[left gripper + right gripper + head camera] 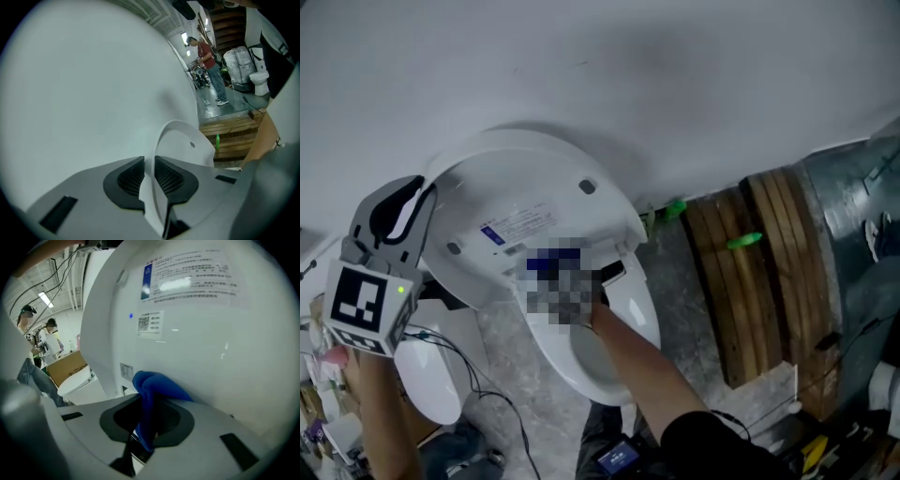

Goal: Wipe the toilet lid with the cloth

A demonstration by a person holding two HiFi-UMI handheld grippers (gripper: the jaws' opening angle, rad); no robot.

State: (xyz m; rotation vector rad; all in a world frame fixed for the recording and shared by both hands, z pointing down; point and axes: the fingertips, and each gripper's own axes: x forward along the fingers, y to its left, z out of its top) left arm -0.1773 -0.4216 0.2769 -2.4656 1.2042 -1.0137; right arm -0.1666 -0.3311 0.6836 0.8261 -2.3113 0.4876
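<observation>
Head view: the toilet lid [525, 183] is seen raised above the bowl [630, 314], its underside turned toward the camera, with a printed label [517, 225] stuck on it. The lid's left rim is clamped by the left gripper [401, 204]. In the left gripper view, the white edge of the lid [180, 140] is seen pinched between the two ribbed pads of the left gripper [150, 174], which are closed on it.

In the right gripper view, a blue cloth [154, 385] is gripped by the right gripper [147, 406], whose jaws are closed on the fabric. The cloth's bunched end is seen right at the lid's glossy underside [206, 348], below the label [187, 280].

Beyond the toilet, a wooden pallet [750, 272] is laid on the grey floor, with a small green object [745, 241] on it. A second white toilet [427, 375] is seen at the lower left.
</observation>
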